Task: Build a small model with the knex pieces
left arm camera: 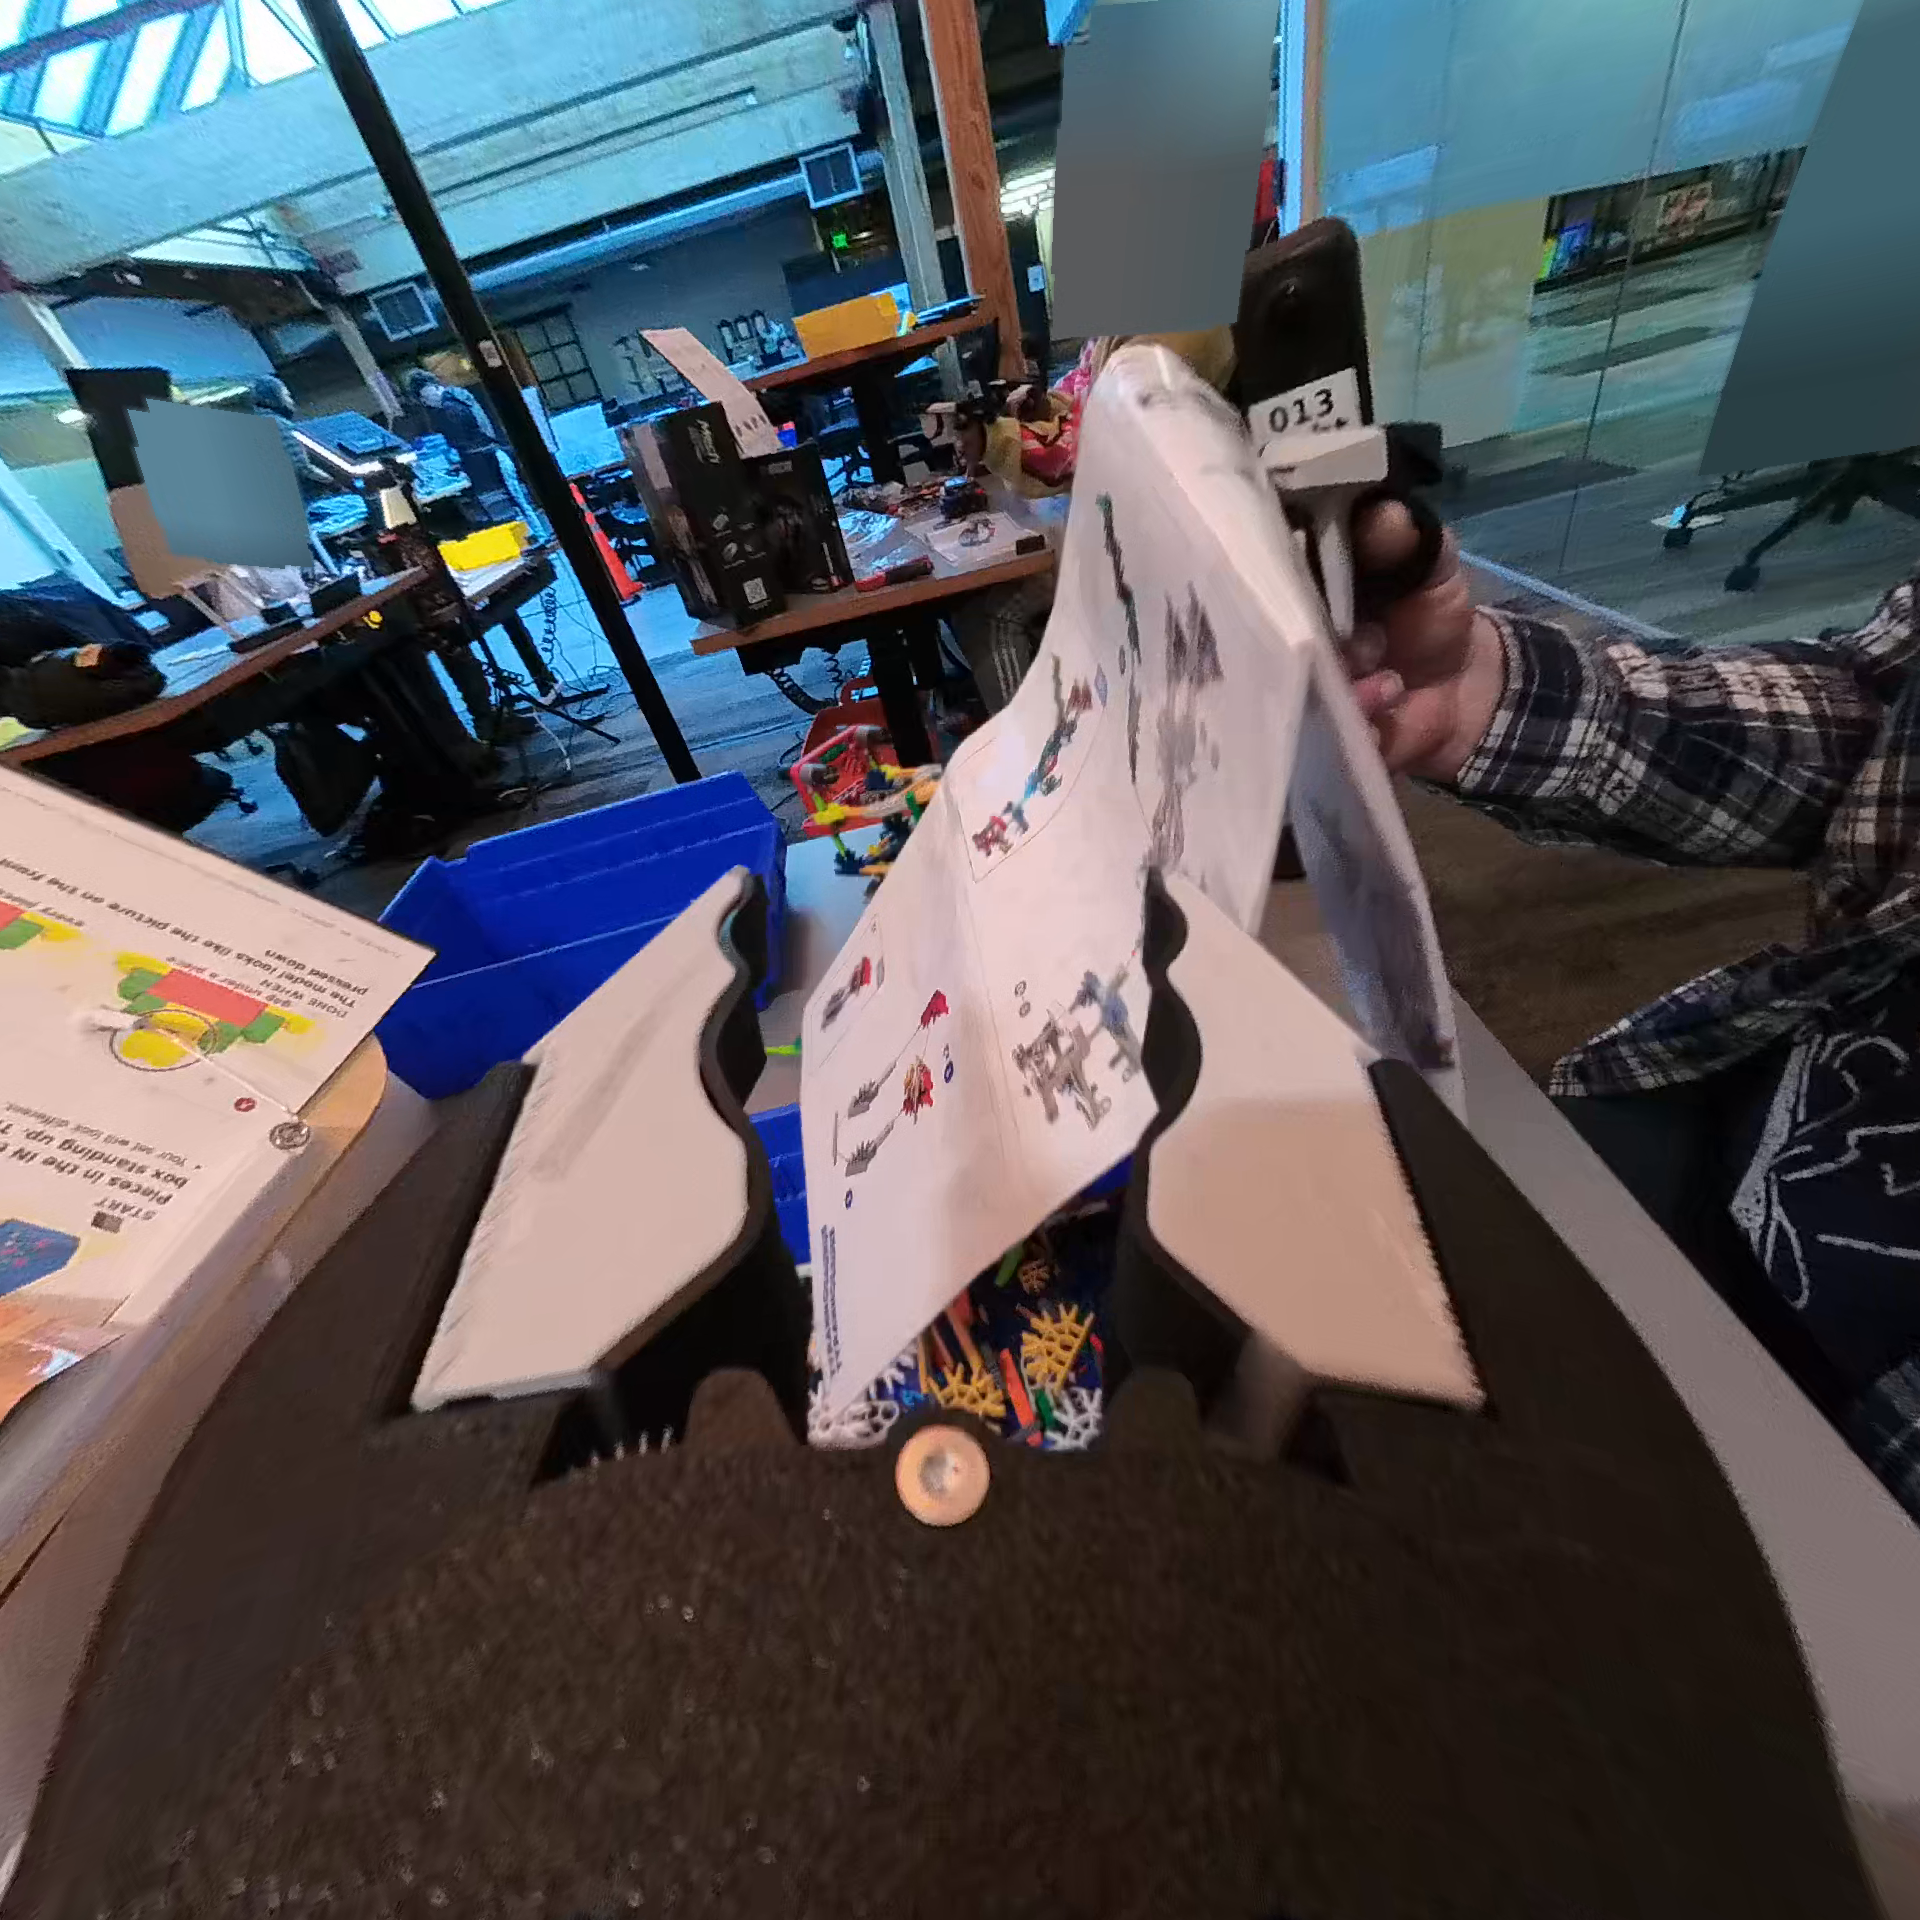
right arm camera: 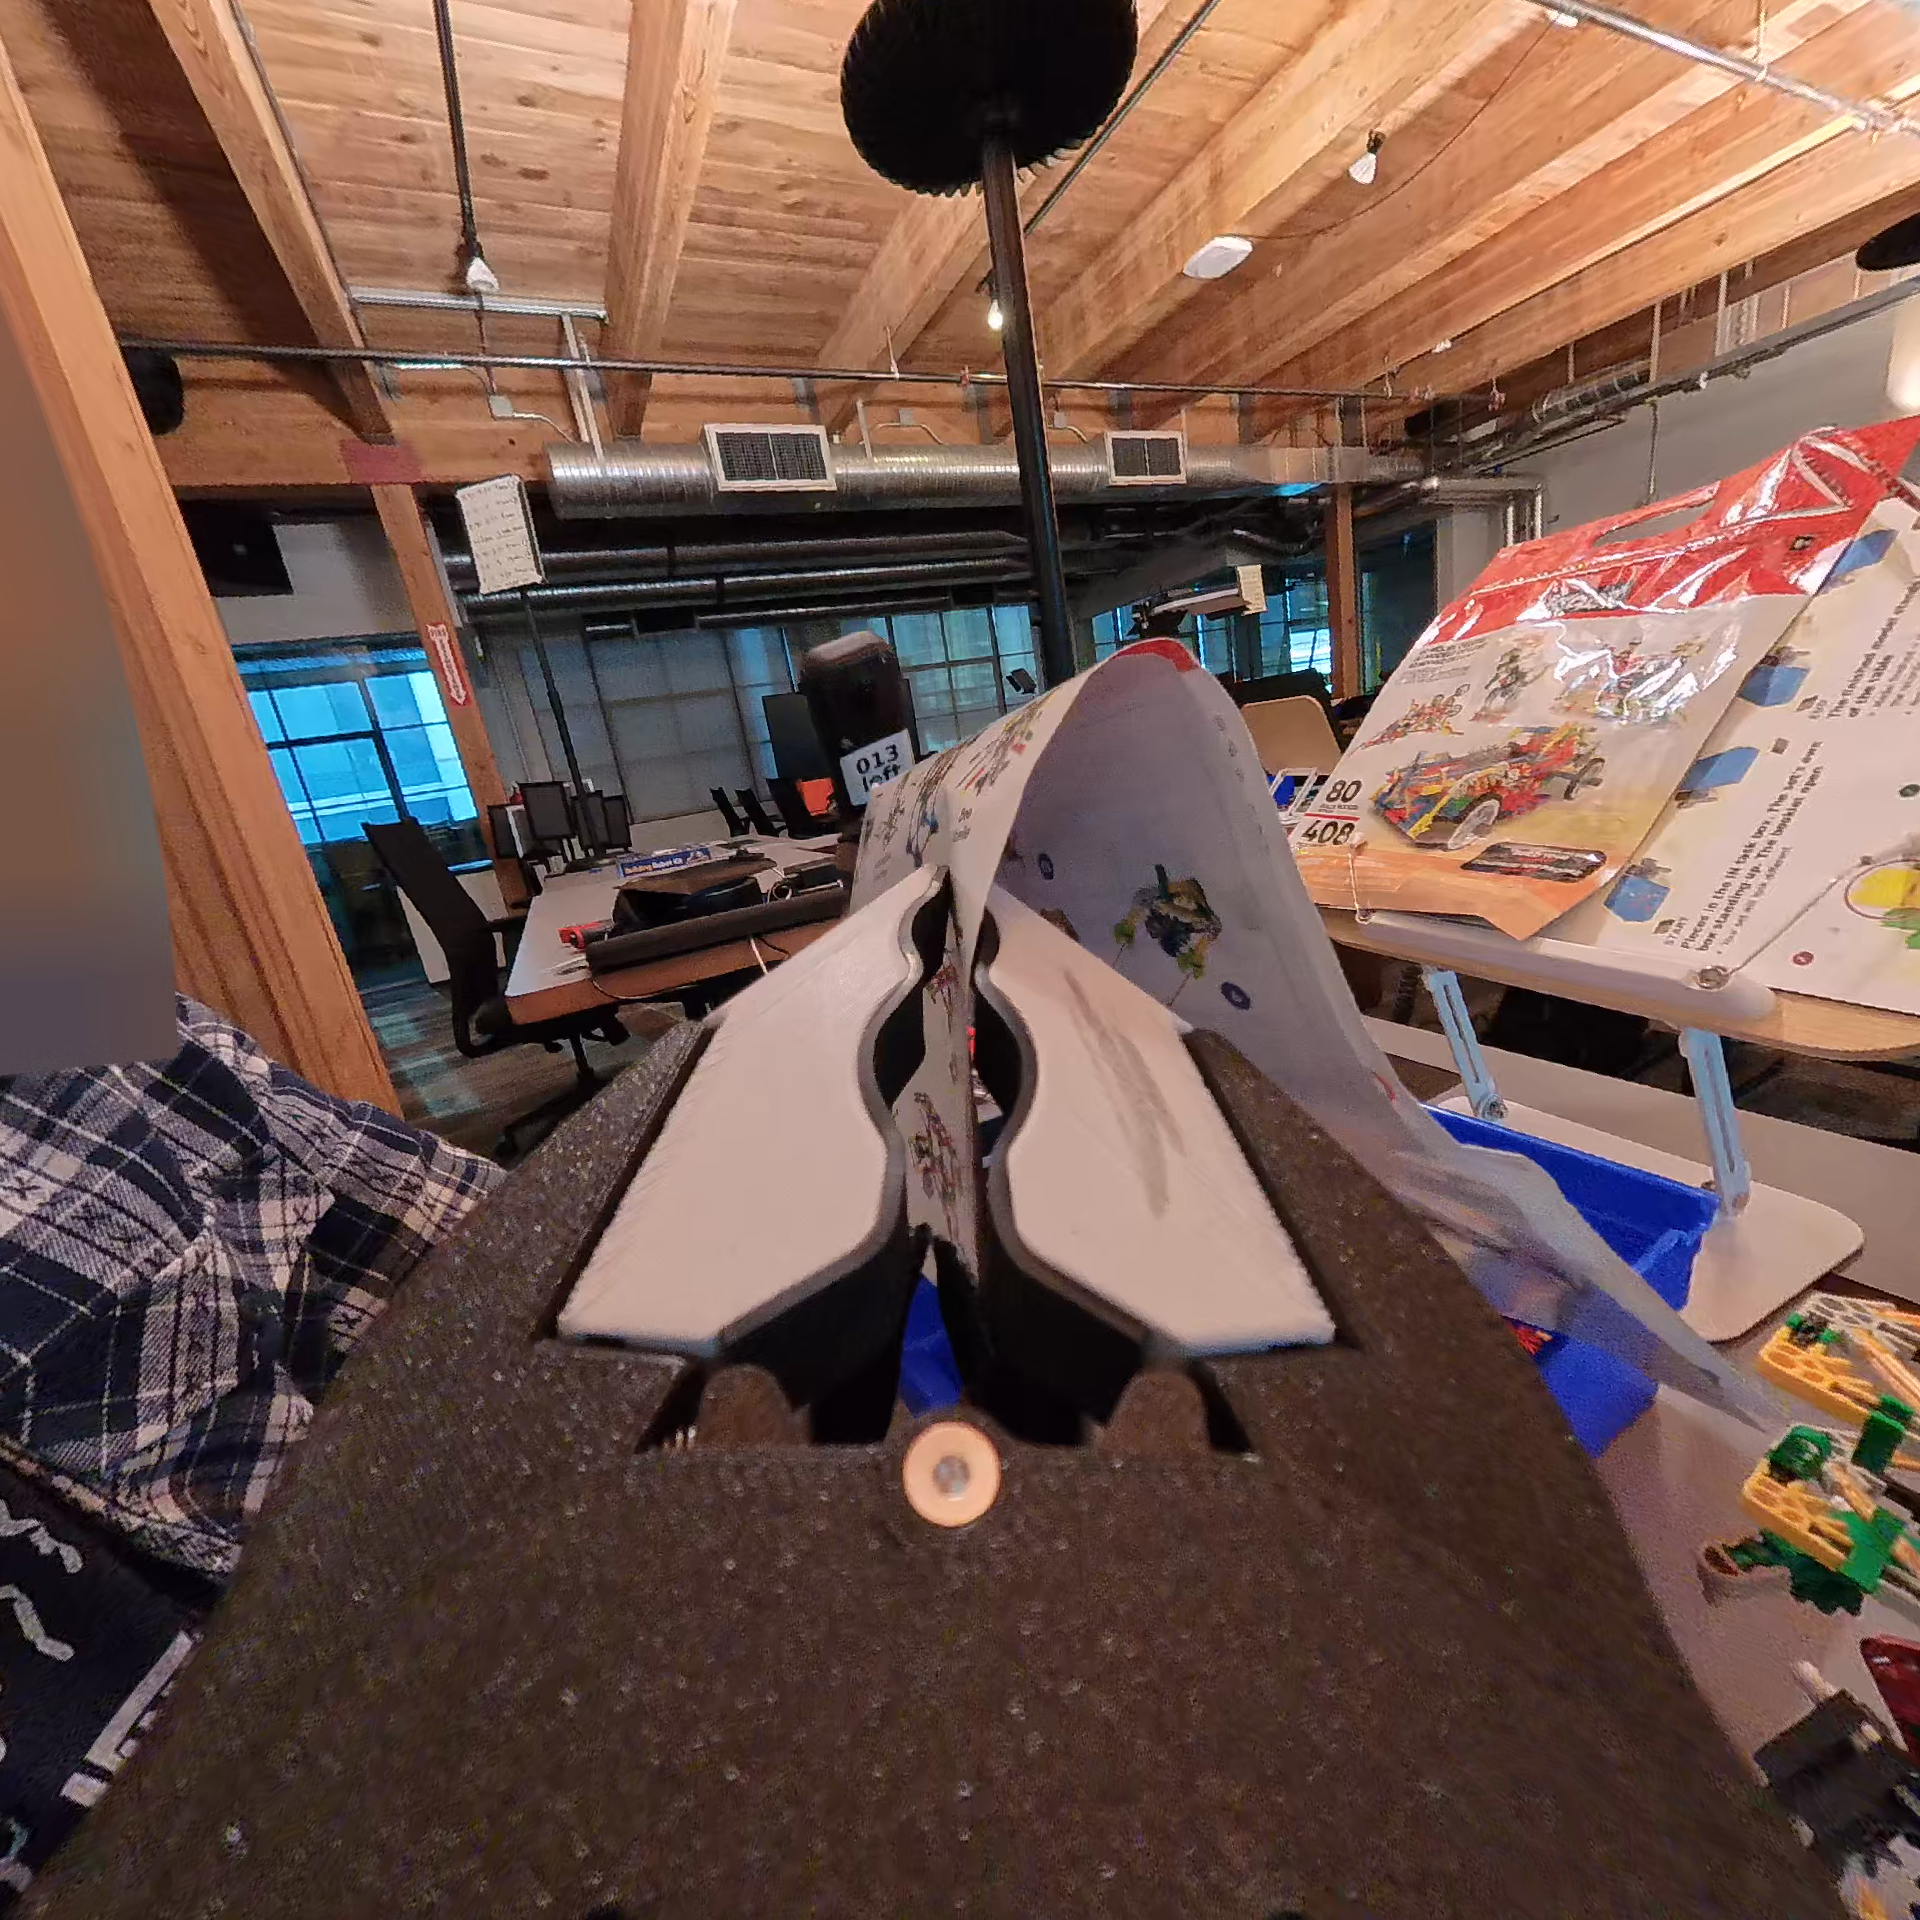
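A white instruction booklet (left arm camera: 1039, 935) with coloured model pictures hangs tilted over a blue bin (left arm camera: 787, 1174) of small colourful construction pieces (left arm camera: 1039, 1340). My left gripper (left arm camera: 951, 894) is open, its white fingers wide apart, with the booklet's lower part between them and not clamped. My right gripper (right arm camera: 961, 904) is shut on a page of the booklet (right arm camera: 1132, 810), which arches up and drapes over to the right. In the left wrist view the right gripper's black body (left arm camera: 1304, 312) shows behind the booklet's top edge, held by a hand.
A printed sheet on a tilted stand (left arm camera: 156, 997) sits at the left, with empty blue bins (left arm camera: 582, 935) behind it. The stand also carries a toy package (right arm camera: 1538, 769). A built yellow-green model (right arm camera: 1839, 1507) lies on the table at right. A plaid sleeve (left arm camera: 1662, 727) reaches in. Tip to tip, the grippers are about 15 centimeters apart.
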Demonstrator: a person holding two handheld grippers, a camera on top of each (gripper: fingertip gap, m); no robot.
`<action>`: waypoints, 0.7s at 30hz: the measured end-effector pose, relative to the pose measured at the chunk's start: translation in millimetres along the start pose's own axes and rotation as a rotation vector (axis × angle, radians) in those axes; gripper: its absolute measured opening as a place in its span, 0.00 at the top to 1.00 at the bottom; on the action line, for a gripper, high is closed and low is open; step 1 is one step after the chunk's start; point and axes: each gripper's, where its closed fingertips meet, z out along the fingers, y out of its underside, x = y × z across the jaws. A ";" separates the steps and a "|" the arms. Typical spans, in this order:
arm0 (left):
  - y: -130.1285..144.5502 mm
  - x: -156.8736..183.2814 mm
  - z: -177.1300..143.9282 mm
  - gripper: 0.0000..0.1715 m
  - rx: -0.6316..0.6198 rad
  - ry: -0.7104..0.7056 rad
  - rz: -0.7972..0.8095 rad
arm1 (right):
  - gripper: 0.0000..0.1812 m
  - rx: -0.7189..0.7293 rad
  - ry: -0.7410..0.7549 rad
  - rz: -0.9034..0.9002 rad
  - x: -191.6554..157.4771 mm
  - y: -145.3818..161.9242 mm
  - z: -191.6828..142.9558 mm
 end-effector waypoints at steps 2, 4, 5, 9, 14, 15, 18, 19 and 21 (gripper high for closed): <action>7.5 -4.0 -2.4 0.58 -0.027 -0.019 0.010 | 1.00 0.007 -0.001 0.003 -1.2 -1.9 -0.2; 21.8 -14.7 -2.9 0.57 -0.115 -0.091 0.046 | 1.00 0.013 0.000 0.004 -1.9 -3.8 -0.6; 27.3 -14.0 -1.9 0.57 -0.150 -0.094 0.062 | 1.00 0.015 0.000 0.005 -2.0 -4.5 -0.8; 30.3 -7.1 10.6 0.57 -0.187 -0.077 0.105 | 1.00 0.021 -0.001 0.014 -2.1 -5.3 0.2; 24.1 3.2 26.6 0.65 -0.158 -0.026 0.116 | 1.00 0.029 0.001 0.015 -2.3 -6.9 0.1; 21.3 4.0 28.3 0.68 -0.143 -0.023 0.117 | 1.00 0.031 0.002 0.017 -2.0 -7.1 -0.1; 10.6 8.0 31.9 0.82 -0.084 -0.006 0.124 | 1.00 0.038 0.006 0.022 -1.2 -7.2 -0.2; 7.3 9.6 32.5 0.89 -0.070 0.002 0.122 | 1.00 0.040 0.009 0.023 -0.7 -7.4 -0.1; 1.2 11.4 32.6 0.98 -0.041 0.011 0.120 | 1.00 0.049 0.018 0.026 0.9 -8.2 -0.3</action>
